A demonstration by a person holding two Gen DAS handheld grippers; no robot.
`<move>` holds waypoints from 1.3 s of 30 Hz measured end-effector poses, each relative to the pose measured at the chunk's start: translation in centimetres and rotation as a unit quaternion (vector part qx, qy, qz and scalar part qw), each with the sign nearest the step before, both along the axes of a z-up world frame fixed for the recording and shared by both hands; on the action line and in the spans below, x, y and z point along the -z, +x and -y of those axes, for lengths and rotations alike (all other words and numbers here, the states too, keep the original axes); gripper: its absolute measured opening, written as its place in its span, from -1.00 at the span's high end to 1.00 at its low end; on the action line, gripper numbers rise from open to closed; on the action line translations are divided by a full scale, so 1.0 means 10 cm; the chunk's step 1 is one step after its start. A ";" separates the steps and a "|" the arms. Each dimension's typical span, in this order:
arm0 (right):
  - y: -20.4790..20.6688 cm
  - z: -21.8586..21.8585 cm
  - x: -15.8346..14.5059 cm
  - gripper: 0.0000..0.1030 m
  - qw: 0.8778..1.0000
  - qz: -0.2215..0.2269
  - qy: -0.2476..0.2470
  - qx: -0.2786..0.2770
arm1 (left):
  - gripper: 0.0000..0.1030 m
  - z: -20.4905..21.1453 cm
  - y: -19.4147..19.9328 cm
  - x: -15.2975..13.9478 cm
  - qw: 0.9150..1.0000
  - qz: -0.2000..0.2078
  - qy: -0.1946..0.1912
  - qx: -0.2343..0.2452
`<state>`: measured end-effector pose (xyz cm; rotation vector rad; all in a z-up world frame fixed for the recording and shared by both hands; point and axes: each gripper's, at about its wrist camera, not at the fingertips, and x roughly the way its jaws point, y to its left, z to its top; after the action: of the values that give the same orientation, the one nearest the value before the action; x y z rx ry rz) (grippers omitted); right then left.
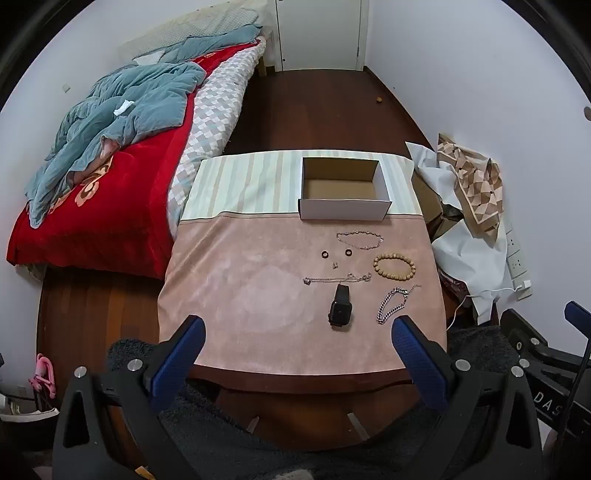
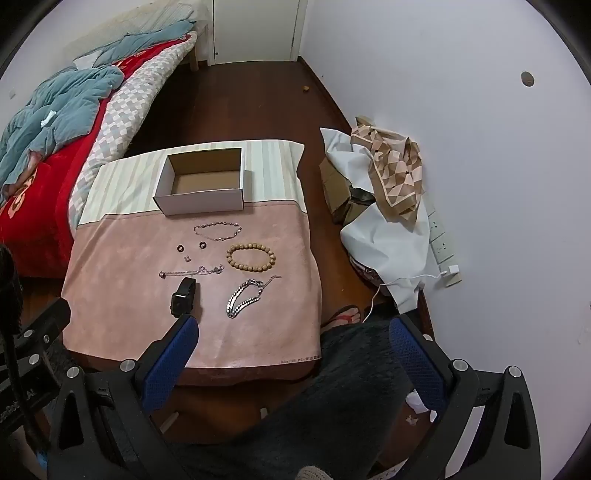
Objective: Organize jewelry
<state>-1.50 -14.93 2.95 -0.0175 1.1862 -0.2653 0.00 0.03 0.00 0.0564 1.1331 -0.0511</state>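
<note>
An open white cardboard box (image 1: 345, 192) (image 2: 201, 186) stands at the back of a small table with a pink cloth (image 1: 258, 288) (image 2: 122, 266). In front of it lie a thin chain (image 1: 359, 240) (image 2: 218, 230), two dark rings (image 1: 324, 254) (image 2: 180, 247), a wooden bead bracelet (image 1: 394, 266) (image 2: 251, 255), a thin silver necklace (image 1: 336, 278) (image 2: 192, 272), a black smartwatch (image 1: 340, 305) (image 2: 183, 292) and a thick silver chain (image 1: 393, 304) (image 2: 245, 292). My left gripper (image 1: 297, 334) is open and empty above the table's near edge. My right gripper (image 2: 293, 334) is open and empty, right of the table's near corner.
A bed with a red cover and blue quilt (image 1: 110, 147) (image 2: 48, 122) stands left of the table. A pile of cloth and boxes (image 1: 465, 206) (image 2: 384, 192) lies against the right wall by a power strip (image 2: 441, 240). Dark wooden floor runs to a white door (image 1: 319, 33).
</note>
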 end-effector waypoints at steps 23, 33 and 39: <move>-0.01 0.00 -0.08 -1.00 1.000 0.002 -0.010 -0.004 | -1.00 0.04 -0.01 0.01 1.000 -0.004 0.000 0.000; -0.02 0.00 -0.09 -1.00 1.000 0.004 -0.011 -0.005 | -1.00 0.04 0.00 -0.01 1.000 -0.002 -0.002 -0.002; -0.01 0.02 -0.10 -1.00 1.000 0.007 -0.011 -0.004 | -1.00 0.04 0.01 -0.01 1.000 -0.002 -0.003 -0.001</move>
<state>-1.59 -15.09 3.98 -0.0405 1.1696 -0.2704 0.12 -0.36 0.13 0.0499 1.1370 -0.0524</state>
